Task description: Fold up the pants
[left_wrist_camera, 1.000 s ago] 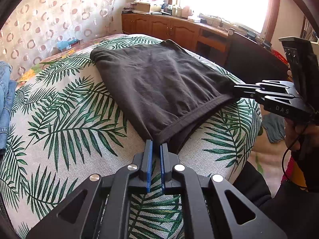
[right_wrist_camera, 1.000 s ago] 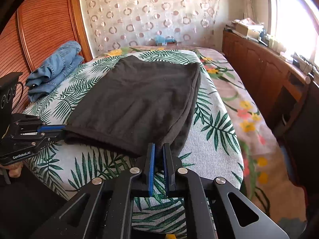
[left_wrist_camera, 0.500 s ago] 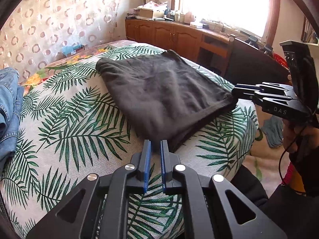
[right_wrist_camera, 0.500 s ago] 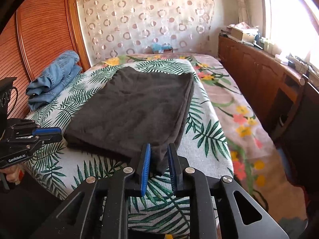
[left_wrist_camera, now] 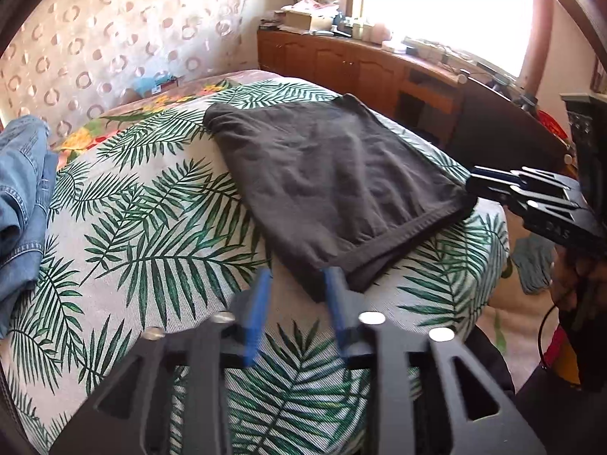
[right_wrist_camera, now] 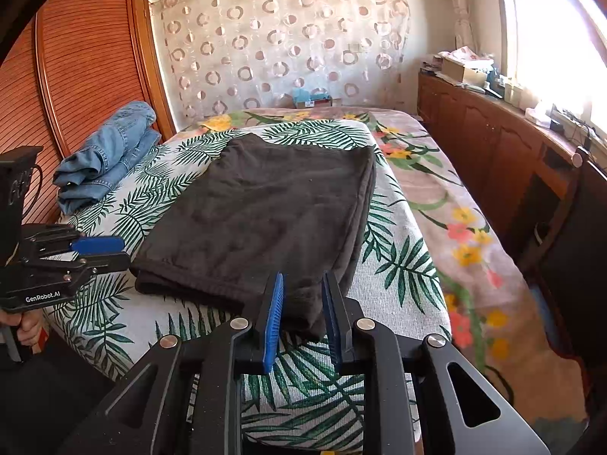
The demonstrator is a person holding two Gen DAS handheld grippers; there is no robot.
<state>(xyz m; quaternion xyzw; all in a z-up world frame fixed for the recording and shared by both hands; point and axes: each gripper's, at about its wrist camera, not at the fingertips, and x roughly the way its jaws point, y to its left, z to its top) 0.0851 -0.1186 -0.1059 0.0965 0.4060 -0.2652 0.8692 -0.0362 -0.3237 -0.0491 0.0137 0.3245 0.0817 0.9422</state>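
Observation:
Dark grey pants (left_wrist_camera: 334,174) lie folded flat on the palm-leaf bedspread (left_wrist_camera: 132,227). My left gripper (left_wrist_camera: 297,288) sits at their near corner with its jaws opening. The cloth lies loose by the right pad and is not pinched. In the right wrist view the pants (right_wrist_camera: 265,204) stretch away from my right gripper (right_wrist_camera: 302,295). Its jaws are opening too, and the near corner rests slack between the blue pads. Each gripper shows in the other's view: the right gripper (left_wrist_camera: 478,184) at the pants' far corner, the left gripper (right_wrist_camera: 114,252) at the left corner.
Crumpled blue jeans (right_wrist_camera: 106,155) lie at the bed's left side by a slatted wooden panel (right_wrist_camera: 76,76). A wooden cabinet (left_wrist_camera: 360,68) with clutter runs under the window. A dark chair (left_wrist_camera: 504,132) stands beside the bed. The bed edge is just below both grippers.
Both grippers were shut on the pants' near corners; now both have opened and let the cloth go. The pants rest flat on the bed.

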